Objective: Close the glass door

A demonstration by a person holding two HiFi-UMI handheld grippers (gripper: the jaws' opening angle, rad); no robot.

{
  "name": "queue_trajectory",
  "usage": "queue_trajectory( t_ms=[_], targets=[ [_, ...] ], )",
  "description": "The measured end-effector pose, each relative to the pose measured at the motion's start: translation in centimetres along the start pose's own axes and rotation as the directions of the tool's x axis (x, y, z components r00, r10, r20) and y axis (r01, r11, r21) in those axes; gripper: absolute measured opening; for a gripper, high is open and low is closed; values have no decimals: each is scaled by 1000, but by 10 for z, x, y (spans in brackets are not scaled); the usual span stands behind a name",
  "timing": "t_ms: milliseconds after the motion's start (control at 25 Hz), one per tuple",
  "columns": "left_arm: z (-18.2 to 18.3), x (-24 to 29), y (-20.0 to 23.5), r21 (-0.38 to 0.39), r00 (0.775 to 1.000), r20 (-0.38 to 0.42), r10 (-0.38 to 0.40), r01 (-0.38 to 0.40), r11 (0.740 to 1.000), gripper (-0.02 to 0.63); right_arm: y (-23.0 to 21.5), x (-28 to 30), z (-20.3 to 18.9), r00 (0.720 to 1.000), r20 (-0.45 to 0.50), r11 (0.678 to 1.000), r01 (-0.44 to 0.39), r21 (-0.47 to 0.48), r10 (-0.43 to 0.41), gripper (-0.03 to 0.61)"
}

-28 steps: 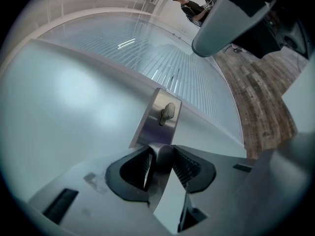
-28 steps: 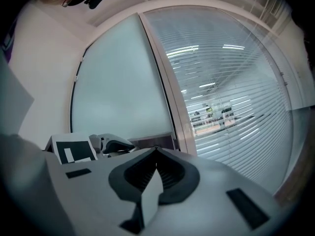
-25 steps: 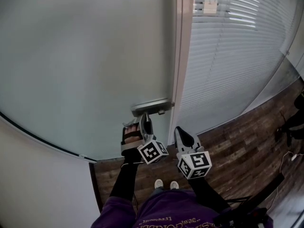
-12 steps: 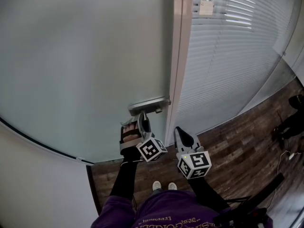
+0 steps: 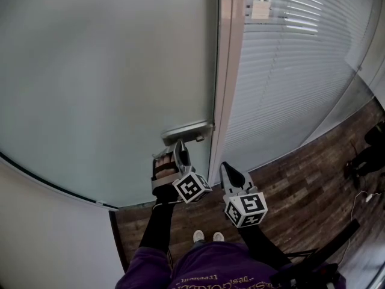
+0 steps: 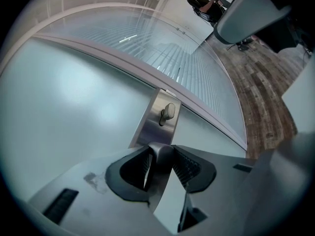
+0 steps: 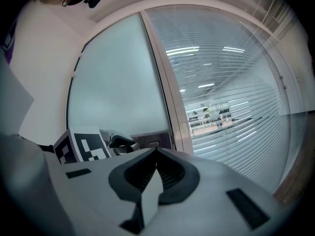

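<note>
While the left gripper (image 5: 180,146) is clamping its jaws on the silver metal lever handle (image 6: 161,153) of the frosted glass door (image 5: 108,71), the right gripper (image 5: 226,167) is hovering just beside it, jaws pressed together on nothing. The door's edge is standing against the pale upright frame (image 5: 229,71), with a white-slatted glass wall (image 5: 289,77) running alongside, above the dark wood-plank floor (image 5: 304,191).
</note>
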State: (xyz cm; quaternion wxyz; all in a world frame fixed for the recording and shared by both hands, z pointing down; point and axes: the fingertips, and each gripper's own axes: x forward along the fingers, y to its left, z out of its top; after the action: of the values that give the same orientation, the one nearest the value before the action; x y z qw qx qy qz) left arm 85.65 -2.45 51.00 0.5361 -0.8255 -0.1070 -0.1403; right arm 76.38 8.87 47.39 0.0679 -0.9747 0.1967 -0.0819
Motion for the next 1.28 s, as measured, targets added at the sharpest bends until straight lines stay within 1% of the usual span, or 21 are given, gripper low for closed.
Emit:
queue_trajectory(
  t_ms=[960, 1280],
  targets=[
    [-1, 2, 4, -7, 1000, 3, -12, 12, 1000, 133, 4, 6, 2, 1000, -1, 1000, -12, -6, 12, -3],
    [-1, 10, 4, -14, 1000, -2, -18, 18, 1000, 135, 3, 6, 1, 1000, -1, 1000, -9, -6, 9, -3]
  ],
)
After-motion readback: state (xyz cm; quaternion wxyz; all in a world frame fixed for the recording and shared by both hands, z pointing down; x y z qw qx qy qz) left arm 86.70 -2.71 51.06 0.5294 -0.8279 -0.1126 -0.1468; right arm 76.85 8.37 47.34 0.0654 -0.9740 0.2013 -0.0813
